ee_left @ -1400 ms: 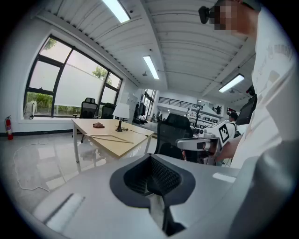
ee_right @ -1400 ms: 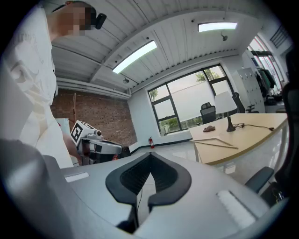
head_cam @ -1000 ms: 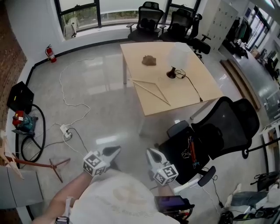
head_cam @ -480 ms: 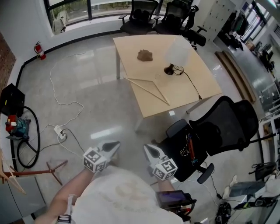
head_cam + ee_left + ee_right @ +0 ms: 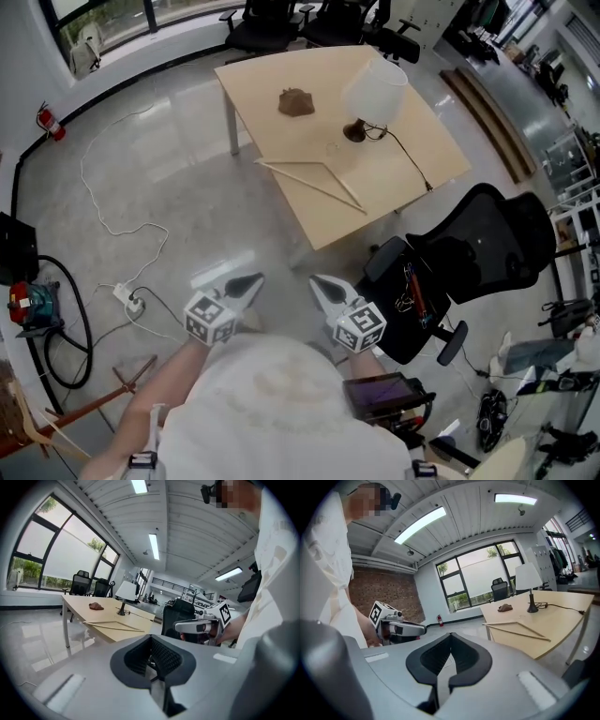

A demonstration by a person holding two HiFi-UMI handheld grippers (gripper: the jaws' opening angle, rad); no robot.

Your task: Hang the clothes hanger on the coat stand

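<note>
Your left gripper (image 5: 247,283) and right gripper (image 5: 320,283) are both pinched shut on nothing, with open floor (image 5: 211,211) up to the table (image 5: 398,183) edge at 12 o'clock.

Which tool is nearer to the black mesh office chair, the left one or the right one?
Right. The right tool is close beside the seat of the black mesh office chair; the left tool is farther off, beyond the right tool, over the floor.

- The right gripper (image 5: 450,641) has its jaws pressed together, with nothing between them.
- A wooden clothes hanger (image 5: 519,629) lies by the table's (image 5: 569,613) near edge.
- A lamp (image 5: 529,586) stands behind it.
</note>
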